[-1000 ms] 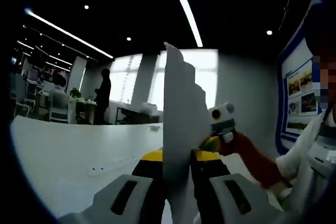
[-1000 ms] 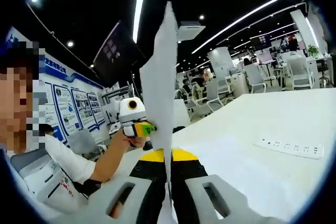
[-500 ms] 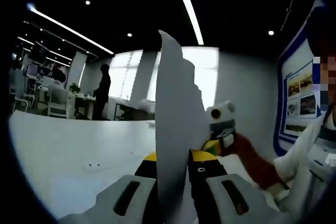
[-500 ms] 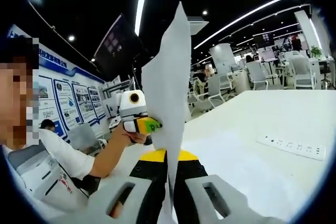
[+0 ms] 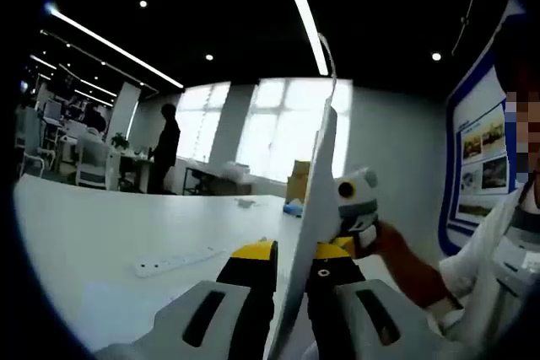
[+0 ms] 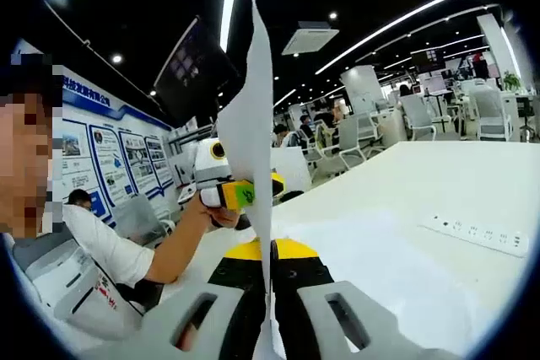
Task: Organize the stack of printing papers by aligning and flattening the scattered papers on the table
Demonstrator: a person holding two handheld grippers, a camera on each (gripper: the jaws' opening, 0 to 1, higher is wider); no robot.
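A stack of white printing papers [image 5: 316, 208] stands upright on its edge above the white table [image 5: 93, 233]. My left gripper [image 5: 291, 271] is shut on one side of the stack, the sheets rising between its yellow-tipped jaws. My right gripper [image 6: 271, 269] is shut on the opposite side of the papers [image 6: 253, 149], which I see edge-on. The right gripper [image 5: 356, 201] appears past the papers in the left gripper view, held by a hand. Beyond the sheets in the right gripper view, a hand holds the left gripper [image 6: 226, 185].
A white power strip [image 5: 177, 261] [image 6: 477, 235] lies on the table. The person holding the grippers wears a white shirt [image 6: 80, 267]. Office chairs [image 6: 426, 120] and desks stand behind, and a poster wall [image 6: 110, 166] is at one side.
The paper stack has turned more edge-on in the left gripper view and straightened in the right gripper view. Both grippers stay clamped on it.
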